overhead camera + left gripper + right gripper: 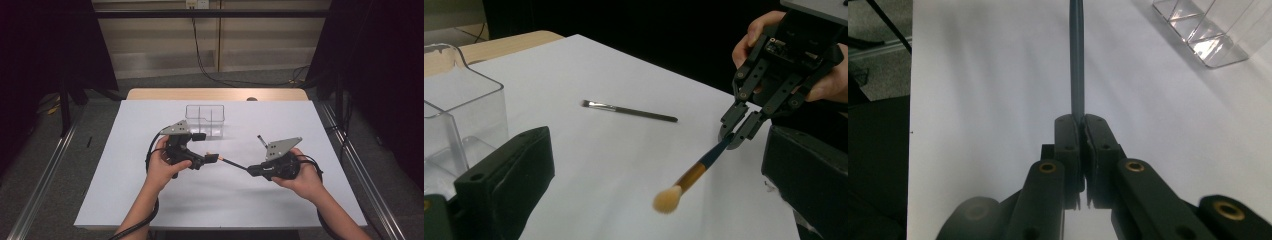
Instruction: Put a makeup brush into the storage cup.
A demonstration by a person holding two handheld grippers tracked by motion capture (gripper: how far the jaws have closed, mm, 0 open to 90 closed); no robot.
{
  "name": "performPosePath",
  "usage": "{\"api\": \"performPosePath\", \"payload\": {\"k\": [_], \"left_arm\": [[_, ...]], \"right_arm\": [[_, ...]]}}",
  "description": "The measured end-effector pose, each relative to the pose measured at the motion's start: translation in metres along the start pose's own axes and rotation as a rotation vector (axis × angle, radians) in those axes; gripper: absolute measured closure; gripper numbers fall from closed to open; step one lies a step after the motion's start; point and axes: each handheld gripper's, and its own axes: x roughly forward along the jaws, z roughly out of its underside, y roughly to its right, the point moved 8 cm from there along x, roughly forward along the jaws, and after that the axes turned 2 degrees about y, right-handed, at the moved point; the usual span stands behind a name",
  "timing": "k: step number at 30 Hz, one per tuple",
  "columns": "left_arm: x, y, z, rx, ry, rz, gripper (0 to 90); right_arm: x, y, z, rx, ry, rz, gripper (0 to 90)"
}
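Black right gripper jaws clamp the makeup brush handle, bristles between the left gripper's parted jaws, above the white table.

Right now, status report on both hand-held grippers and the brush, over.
Right hand-held gripper shut on fluffy tan-bristled makeup brush, held above the white table. Left hand-held gripper open, brush tip between jaws. Nothing in the way.

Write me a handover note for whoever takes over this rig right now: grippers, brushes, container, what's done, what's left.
Right gripper: shut on the powder brush by its handle, held above the table, bristles toward the left gripper.
Left gripper: open, jaws either side of the brush head, not gripping.
Thin brush: lying on the white table cover, untouched.
Clear divided container: looks empty.
Done: one brush picked up.
Left, probably: both brushes into the container.
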Motion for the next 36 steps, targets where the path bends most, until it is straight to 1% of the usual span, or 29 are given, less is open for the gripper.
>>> {"api": "performPosePath", "payload": {"k": [3,5,7,8,12,15,18,19,22,23,25,27,28,29,30,33,35,36], "left_arm": [[0.0,0.0,0.0,0.006,-0.001,-0.002,0.5],[0.002,0.001,0.001,-0.002,0.006,0.003,0.5],[0.002,0.001,0.002,-0.007,0.0,0.005,0.5],[0.003,0.0,0.002,-0.004,0.0,0.0,0.5],[0.006,0.003,0.003,-0.005,-0.011,0.014,0.2],[0.008,0.005,0.001,-0.003,-0.005,0.017,0.0],[0.009,0.004,-0.002,-0.027,0.016,0.007,0.0],[0.01,0.005,-0.003,-0.041,0.024,0.017,0.0],[0.01,0.006,-0.003,-0.031,0.029,0.017,0.3],[0.01,0.007,-0.004,-0.039,0.041,0.023,1.0],[0.011,0.008,-0.004,-0.033,0.049,0.022,3.7],[0.012,0.009,-0.004,-0.032,0.053,0.023,4.7],[0.012,0.009,-0.004,-0.031,0.055,0.025,5.8],[0.013,0.008,-0.004,-0.03,0.06,0.018,6.3],[0.012,0.009,-0.005,-0.032,0.065,0.026,8.7],[0.012,0.011,-0.008,-0.041,0.1,0.045,16.6],[0.013,0.012,-0.009,-0.029,0.101,0.042,18.8],[0.013,0.012,-0.01,-0.03,0.1,0.045,19.8]], "right_arm": [[-0.002,0.002,-0.001,0.006,0.026,0.011,85.9],[-0.003,0.002,-0.003,0.008,0.044,0.022,85.8],[-0.003,0.003,-0.004,0.011,0.058,0.032,85.9],[-0.004,0.003,-0.005,0.014,0.068,0.036,85.8],[-0.006,0.006,-0.009,0.029,0.104,0.055,85.9],[-0.005,0.007,-0.01,0.036,0.118,0.065,85.8],[-0.004,0.007,-0.013,0.043,0.138,0.073,85.8],[-0.003,0.007,-0.014,0.048,0.147,0.073,85.8],[-0.003,0.007,-0.018,0.048,0.167,0.085,85.8],[-0.002,0.007,-0.019,0.05,0.173,0.086,85.8],[-0.001,0.007,-0.022,0.055,0.183,0.088,85.8],[0.0,0.007,-0.025,0.058,0.188,0.09,85.8],[0.001,0.007,-0.026,0.053,0.192,0.097,85.8],[0.001,0.007,-0.027,0.058,0.196,0.099,85.8],[0.002,0.006,-0.028,0.059,0.2,0.097,85.8],[0.004,0.005,-0.03,0.064,0.212,0.103,85.8],[0.005,0.005,-0.032,0.071,0.218,0.101,85.8],[0.006,0.006,-0.033,0.074,0.225,0.11,85.8]]}}
